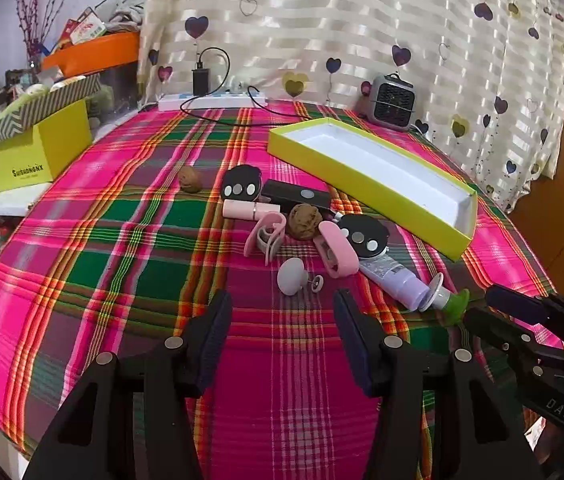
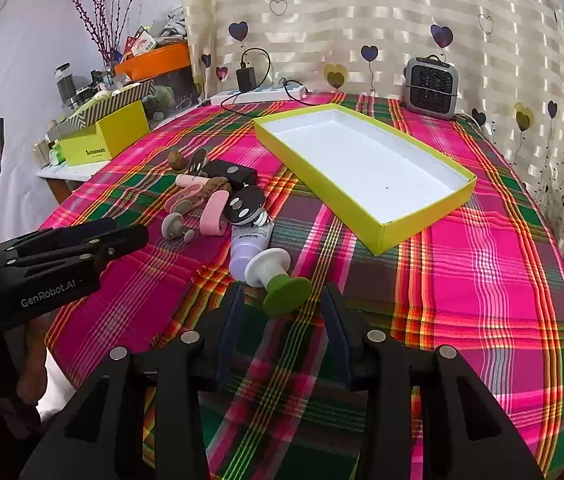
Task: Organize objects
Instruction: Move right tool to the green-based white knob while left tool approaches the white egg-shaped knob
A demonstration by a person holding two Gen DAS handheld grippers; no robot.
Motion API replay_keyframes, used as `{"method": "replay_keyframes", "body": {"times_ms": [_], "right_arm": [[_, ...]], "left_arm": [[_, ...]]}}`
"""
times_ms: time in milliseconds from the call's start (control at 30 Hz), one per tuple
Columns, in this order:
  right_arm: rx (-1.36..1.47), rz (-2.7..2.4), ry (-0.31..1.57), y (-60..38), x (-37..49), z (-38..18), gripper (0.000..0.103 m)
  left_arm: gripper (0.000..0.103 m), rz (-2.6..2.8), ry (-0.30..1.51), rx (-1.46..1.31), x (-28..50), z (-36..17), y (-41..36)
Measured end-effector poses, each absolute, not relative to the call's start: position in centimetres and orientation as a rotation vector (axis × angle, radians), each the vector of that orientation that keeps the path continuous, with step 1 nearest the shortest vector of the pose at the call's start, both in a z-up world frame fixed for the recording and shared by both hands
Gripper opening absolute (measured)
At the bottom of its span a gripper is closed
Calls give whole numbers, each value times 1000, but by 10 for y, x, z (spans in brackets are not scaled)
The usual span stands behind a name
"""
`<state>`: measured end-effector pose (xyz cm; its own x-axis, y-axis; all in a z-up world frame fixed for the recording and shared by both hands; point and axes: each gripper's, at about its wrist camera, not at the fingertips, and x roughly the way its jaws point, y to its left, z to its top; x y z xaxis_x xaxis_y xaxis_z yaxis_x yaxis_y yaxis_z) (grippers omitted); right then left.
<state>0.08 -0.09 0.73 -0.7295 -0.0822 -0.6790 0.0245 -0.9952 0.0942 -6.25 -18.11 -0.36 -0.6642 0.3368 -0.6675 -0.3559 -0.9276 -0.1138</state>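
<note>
A pile of small objects lies mid-table: a grey knob (image 1: 292, 276), a pink clip (image 1: 265, 233), a pink case (image 1: 336, 248), a walnut (image 1: 303, 219), a black box (image 1: 296, 196), a pink tube (image 1: 250, 209), two black discs (image 1: 241, 188) and a purple tube (image 1: 394, 280) with a green-based stopper (image 2: 282, 284). An empty yellow tray (image 2: 366, 172) lies behind them. My left gripper (image 1: 282, 312) is open just before the grey knob. My right gripper (image 2: 280, 312) is open, its jaws on either side of the green stopper base.
A second walnut (image 1: 191, 178) lies apart to the left. A yellow box (image 1: 34, 156) and clutter stand at the left edge. A power strip (image 1: 212, 101) with charger and a small grey heater (image 1: 393, 100) stand at the back by the curtain.
</note>
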Motion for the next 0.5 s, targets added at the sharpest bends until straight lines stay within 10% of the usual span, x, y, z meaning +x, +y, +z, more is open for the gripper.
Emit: {"method": "replay_keyframes", "body": {"times_ms": [500], "right_arm": [[1118, -2846, -111, -1, -3, 3, 41]], "left_arm": [[52, 2549, 23, -1034, -66, -4, -178]]}}
